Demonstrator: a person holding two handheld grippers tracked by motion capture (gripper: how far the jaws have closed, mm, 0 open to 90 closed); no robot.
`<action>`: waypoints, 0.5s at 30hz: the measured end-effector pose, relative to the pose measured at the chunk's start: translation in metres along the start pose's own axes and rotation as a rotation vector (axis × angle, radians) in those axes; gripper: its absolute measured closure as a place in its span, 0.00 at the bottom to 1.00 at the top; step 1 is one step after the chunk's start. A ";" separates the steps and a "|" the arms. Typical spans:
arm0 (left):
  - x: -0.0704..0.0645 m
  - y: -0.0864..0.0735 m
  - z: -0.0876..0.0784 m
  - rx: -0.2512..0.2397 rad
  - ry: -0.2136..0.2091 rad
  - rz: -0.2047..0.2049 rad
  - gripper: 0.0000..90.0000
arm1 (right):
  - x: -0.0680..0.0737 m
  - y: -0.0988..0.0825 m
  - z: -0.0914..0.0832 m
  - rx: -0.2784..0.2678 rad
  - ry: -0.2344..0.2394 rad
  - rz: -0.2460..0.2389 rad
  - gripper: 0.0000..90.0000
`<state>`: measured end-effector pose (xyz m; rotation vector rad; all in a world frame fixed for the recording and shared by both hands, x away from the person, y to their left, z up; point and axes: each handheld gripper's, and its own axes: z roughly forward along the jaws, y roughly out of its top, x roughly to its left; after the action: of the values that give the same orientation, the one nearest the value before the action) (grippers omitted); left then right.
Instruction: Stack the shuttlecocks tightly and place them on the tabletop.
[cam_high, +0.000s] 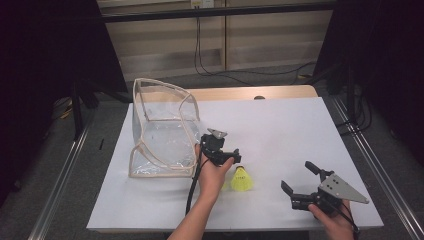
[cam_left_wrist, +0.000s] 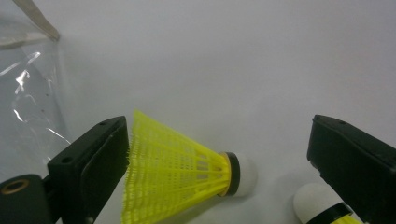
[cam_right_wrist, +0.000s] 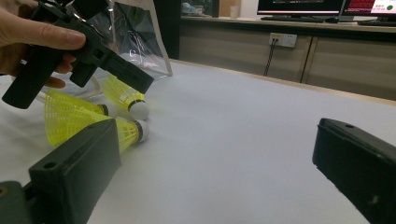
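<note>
The left gripper (cam_high: 231, 159) hangs just above the white table (cam_high: 290, 130), its jaws spread wide and grasping nothing. In the left gripper view a yellow shuttlecock (cam_left_wrist: 182, 170) lies on its side between them, its mesh skirt right against the left jaw and its white cork tip pointing toward the right jaw, with a black band behind the cork. The cork of a second shuttlecock (cam_left_wrist: 322, 205) peeks out at the foot of the right jaw, also black-banded. No brand or lettering can be read on either one.

In the high view the shuttlecocks (cam_high: 241, 180) lie just below and to the right of that gripper, close to the person's left hand (cam_high: 212, 175). The right gripper view shows three (cam_right_wrist: 84, 116) clustered together on the table under the left gripper, corks pointing roughly the same way, two of them touching.

Just left of the left gripper stands a clear bag (cam_high: 162, 127) with beige trim, its plastic walls upright and its mouth open; I cannot read any label on it.

The right gripper (cam_high: 300, 180) rests near the table's front right corner, well apart from the shuttlecocks, its jaws likewise wide apart and empty, the grey plate (cam_high: 342, 189) on top.

In the right gripper view a wall socket (cam_right_wrist: 282, 39) and monitors (cam_right_wrist: 299, 5) sit behind the table; their writing is too small to read.
</note>
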<state>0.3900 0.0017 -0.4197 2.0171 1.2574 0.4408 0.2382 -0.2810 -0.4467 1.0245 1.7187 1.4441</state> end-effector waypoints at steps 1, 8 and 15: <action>0.000 0.000 0.000 0.001 -0.009 -0.006 0.07 | 0.000 0.000 0.000 0.000 -0.001 0.000 0.00; -0.001 0.001 0.001 -0.001 -0.037 -0.022 0.11 | 0.000 0.000 0.000 -0.002 -0.001 -0.001 0.00; -0.001 0.005 -0.003 -0.036 -0.043 0.006 0.32 | 0.000 0.000 0.000 -0.002 -0.003 0.002 0.00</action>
<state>0.3915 0.0008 -0.4142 1.9907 1.2092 0.4182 0.2386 -0.2811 -0.4467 1.0270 1.7140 1.4452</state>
